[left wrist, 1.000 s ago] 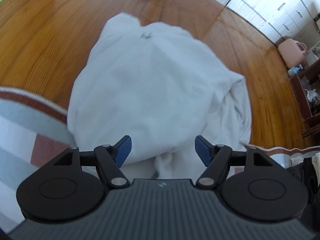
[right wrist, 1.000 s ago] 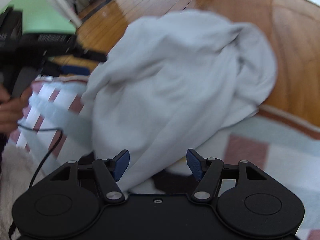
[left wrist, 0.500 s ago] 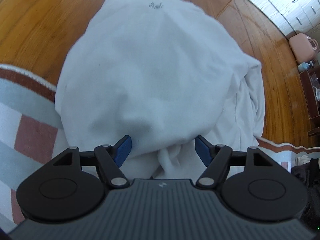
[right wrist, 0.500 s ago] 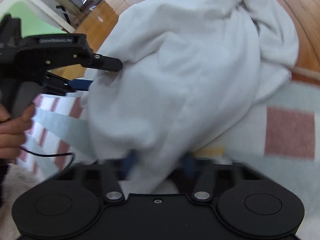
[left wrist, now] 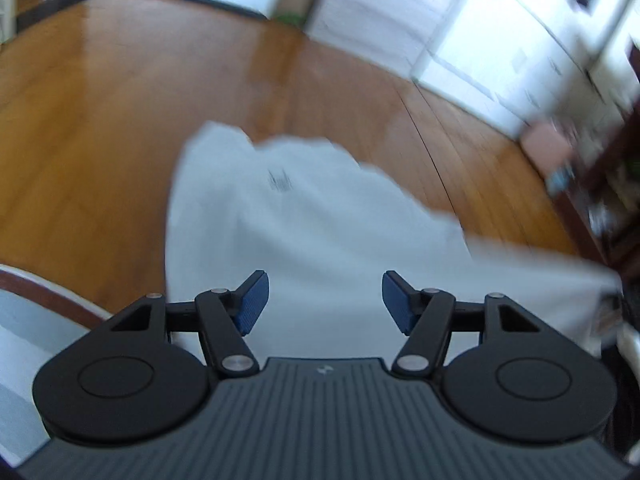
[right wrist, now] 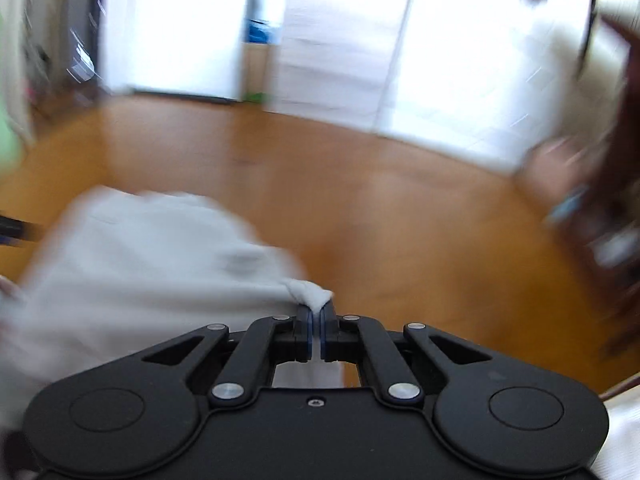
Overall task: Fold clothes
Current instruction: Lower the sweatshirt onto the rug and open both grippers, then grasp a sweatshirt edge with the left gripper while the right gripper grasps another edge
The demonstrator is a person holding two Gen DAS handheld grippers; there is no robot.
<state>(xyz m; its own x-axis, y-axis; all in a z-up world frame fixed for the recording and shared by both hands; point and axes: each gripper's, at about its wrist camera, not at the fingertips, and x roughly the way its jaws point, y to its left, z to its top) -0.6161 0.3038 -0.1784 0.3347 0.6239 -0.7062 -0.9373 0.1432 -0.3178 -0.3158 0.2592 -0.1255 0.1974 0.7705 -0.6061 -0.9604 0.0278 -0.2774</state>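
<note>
A white garment (left wrist: 300,220) with a small dark mark on it hangs stretched over the wooden floor; the picture is blurred by motion. My left gripper (left wrist: 324,300) has its blue pads apart and its jaws are closing; the cloth passes between them, and no pad visibly presses on it. In the right wrist view the same garment (right wrist: 140,260) drapes to the left. My right gripper (right wrist: 318,312) is shut on a pinch of it, and a white tuft sticks out above the pads.
A striped rug edge (left wrist: 24,320) shows at lower left. Bare wooden floor (left wrist: 120,120) spreads beyond the garment. White cabinets (left wrist: 500,40) line the far wall. A pink object (left wrist: 548,148) and dark wooden furniture (left wrist: 624,160) stand at right.
My right gripper has shut on the garment's edge and risen, tipping its view up toward the room. The garment has been pulled taut toward the right. My left jaws have narrowed a little.
</note>
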